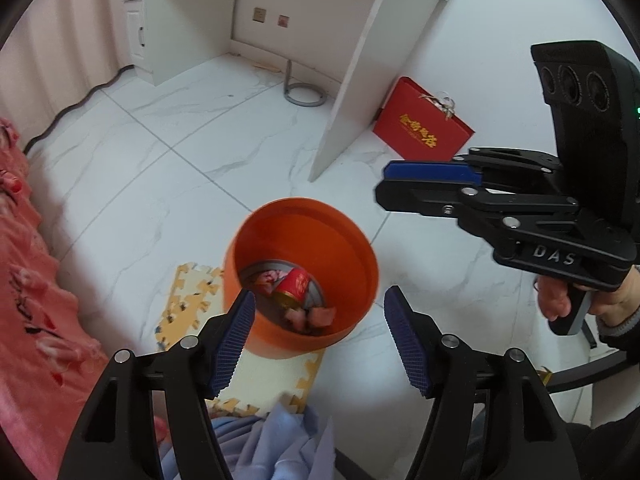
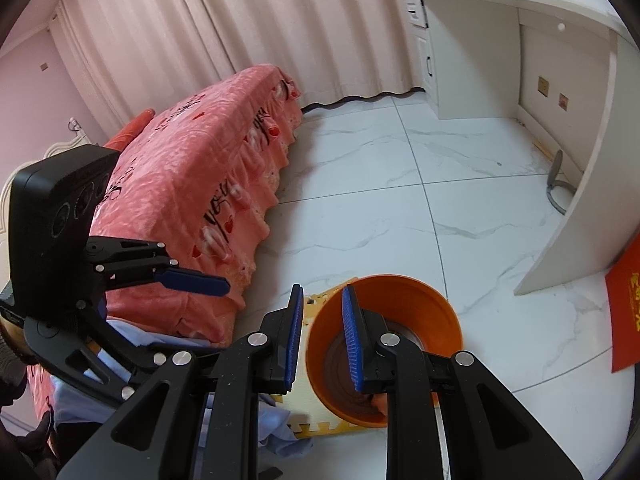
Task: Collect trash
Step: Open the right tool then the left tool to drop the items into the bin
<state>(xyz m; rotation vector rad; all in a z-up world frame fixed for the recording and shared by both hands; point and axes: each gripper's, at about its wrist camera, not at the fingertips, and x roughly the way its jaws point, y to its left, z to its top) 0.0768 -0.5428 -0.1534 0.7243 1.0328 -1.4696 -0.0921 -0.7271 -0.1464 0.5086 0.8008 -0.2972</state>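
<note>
Trash lies in the bottom of an orange bin (image 1: 301, 276) that stands on a yellow-edged foam mat (image 1: 188, 304) on the white marble floor (image 1: 168, 152). Seen from the left wrist, a red can (image 1: 292, 286) rests on its side inside the bin among pink scraps (image 1: 316, 316). The left claw (image 1: 320, 336) hangs above the bin with its blue-padded fingers set wide apart; nothing is between them and they touch nothing. One finger crosses the bin's near rim in the picture, but whether it meets it cannot be told. To the right, the right claw (image 1: 384, 184) points leftward over the floor, held by a hand (image 1: 560, 300) on its grip; from this side its fingers overlap, so its gap cannot be read here. A red gift box (image 1: 424, 124) leans by a white desk panel (image 1: 352, 80). A pink bedspread (image 1: 36, 280) fills the left edge and light blue cloth (image 1: 280, 440) lies at the bottom.

From the right wrist, the right claw (image 2: 320, 336) shows a narrow gap between its blue pads, with nothing in it. It hovers over the left rim of the bin (image 2: 400, 292), whose contents are mostly hidden behind one finger. The left claw (image 2: 224, 286) reaches in from the left, in front of the pink bedspread (image 2: 192, 168). The foam mat (image 2: 316, 412) lies under the bin.
</note>
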